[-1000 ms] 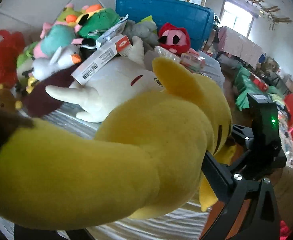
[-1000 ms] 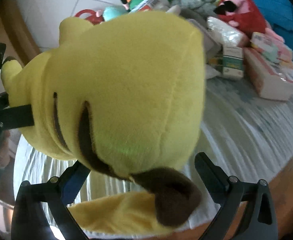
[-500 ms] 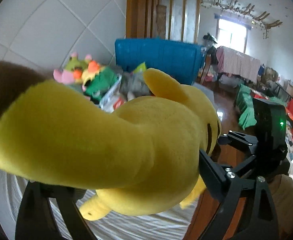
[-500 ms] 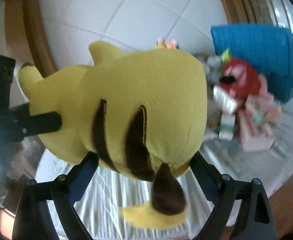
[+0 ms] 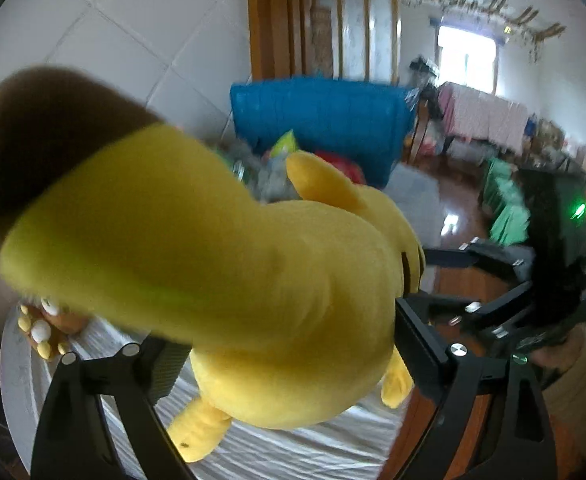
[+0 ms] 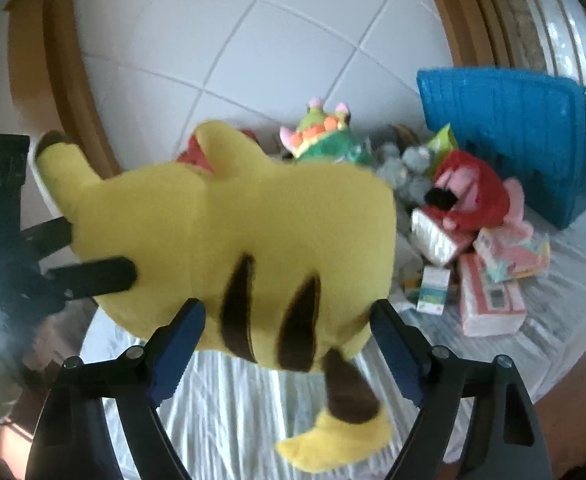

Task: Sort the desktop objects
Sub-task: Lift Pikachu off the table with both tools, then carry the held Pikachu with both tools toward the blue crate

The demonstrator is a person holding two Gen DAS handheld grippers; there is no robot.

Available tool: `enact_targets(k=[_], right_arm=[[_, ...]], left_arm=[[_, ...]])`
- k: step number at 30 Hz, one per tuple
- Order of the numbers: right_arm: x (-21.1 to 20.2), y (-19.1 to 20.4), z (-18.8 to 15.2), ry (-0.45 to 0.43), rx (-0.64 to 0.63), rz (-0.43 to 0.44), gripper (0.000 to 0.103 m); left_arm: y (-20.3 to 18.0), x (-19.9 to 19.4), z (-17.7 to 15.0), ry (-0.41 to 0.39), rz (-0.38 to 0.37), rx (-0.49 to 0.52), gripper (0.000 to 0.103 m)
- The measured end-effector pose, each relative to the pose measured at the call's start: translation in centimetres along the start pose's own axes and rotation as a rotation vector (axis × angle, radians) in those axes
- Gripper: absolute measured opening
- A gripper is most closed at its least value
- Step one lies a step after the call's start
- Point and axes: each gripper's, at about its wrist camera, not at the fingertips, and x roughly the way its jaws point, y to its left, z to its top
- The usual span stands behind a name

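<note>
Yellow plush toy [image 6: 253,248] is hanging above the tabletop [image 6: 553,320]. Left gripper [image 5: 285,360] and right gripper [image 6: 289,344] are both closing their fingers, squeezing it

The left gripper [image 5: 289,344] and the right gripper [image 6: 285,336] face each other from opposite sides, both angled downward, each with its two black fingers spread wide and closing around the yellow plush toy [image 6: 253,240] between them. A hand in a pale sleeve [image 5: 573,380] holds the right one.
</note>
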Motion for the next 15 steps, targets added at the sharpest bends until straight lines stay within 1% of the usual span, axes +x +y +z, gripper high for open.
enact_targets(k=[2, 4, 5, 6, 7, 8, 11, 13, 14, 15], right_arm=[[1.7, -1.0, -0.6, 0.033, 0.023, 0.005, 0.085], [3.3, -1.8, -1.4, 0.068, 0.052, 0.013, 0.085], [4.2, -2.1, -1.9, 0.091, 0.064, 0.027, 0.088], [4.7, -2.2, -2.4, 0.099, 0.076, 0.05, 0.098], [5.0, -2.4, -2.6, 0.096, 0.081, 0.06, 0.102], [5.2, -2.5, -2.8, 0.082, 0.084, 0.062, 0.103], [5.4, -3.0, -2.8, 0.071, 0.107, 0.119, 0.103], [6.5, -3.1, -2.4, 0.11, 0.078, 0.164, 0.103], [7.1, -3.0, -2.3, 0.123, 0.056, 0.184, 0.103], [7.8, -3.1, -2.2, 0.132, 0.045, 0.201, 0.103]], left_arm=[[1.0, 2.4, -1.3, 0.06, -0.004, -0.023, 0.092], [2.2, 3.7, -2.8, 0.082, -0.044, -0.075, 0.092], [2.7, 3.9, -3.2, 0.083, -0.054, -0.086, 0.092], [2.9, 4.0, -3.6, 0.088, -0.059, -0.087, 0.093], [3.2, 4.1, -4.0, 0.095, -0.063, -0.084, 0.094], [3.3, 4.1, -4.2, 0.1, -0.064, -0.079, 0.095], [2.8, 4.4, -4.6, 0.12, -0.049, -0.061, 0.099], [2.8, 3.8, -5.7, 0.125, -0.016, -0.062, 0.101], [3.0, 3.7, -6.0, 0.124, 0.0, -0.073, 0.102], [3.4, 4.0, -6.5, 0.127, 0.018, -0.109, 0.103]])
